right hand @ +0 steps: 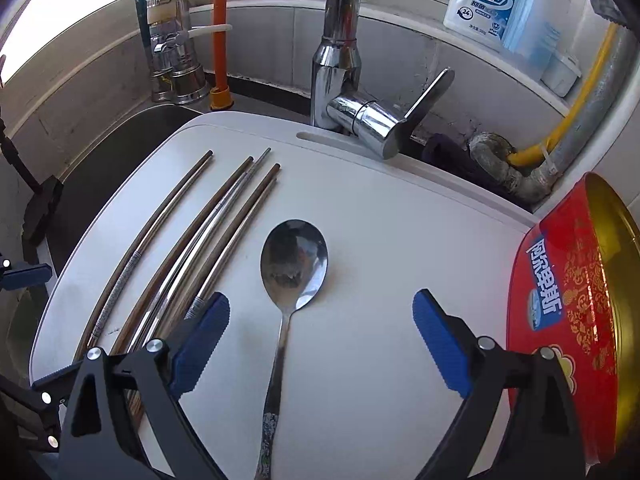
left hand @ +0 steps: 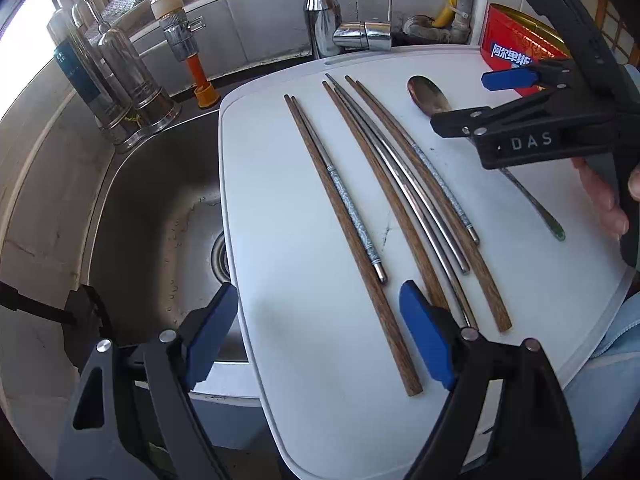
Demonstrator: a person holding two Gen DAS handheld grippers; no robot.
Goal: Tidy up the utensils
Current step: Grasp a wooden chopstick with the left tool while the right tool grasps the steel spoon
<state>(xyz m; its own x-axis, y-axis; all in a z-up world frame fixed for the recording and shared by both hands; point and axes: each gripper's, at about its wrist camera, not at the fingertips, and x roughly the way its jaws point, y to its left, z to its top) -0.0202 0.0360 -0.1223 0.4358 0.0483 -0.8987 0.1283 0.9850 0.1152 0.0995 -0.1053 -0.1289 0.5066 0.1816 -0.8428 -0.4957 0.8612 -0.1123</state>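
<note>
Several wooden and metal chopsticks [left hand: 400, 200] lie side by side on a white cutting board [left hand: 304, 360] laid over the sink. A metal spoon [right hand: 294, 264] lies to their right, bowl facing away, handle toward me. My left gripper [left hand: 316, 336] is open and empty, low over the board's near left edge by the chopstick ends. My right gripper [right hand: 320, 340] is open and empty, its fingers either side of the spoon handle, above it. The right gripper also shows in the left wrist view [left hand: 480, 104]. The chopsticks [right hand: 192, 248] sit left of the spoon.
A red and gold tin [right hand: 568, 320] stands open at the board's right edge. A chrome faucet [right hand: 352, 80] rises behind the board. The steel sink basin [left hand: 160, 220] lies left. Detergent bottles [right hand: 480, 0] and pipes line the back ledge.
</note>
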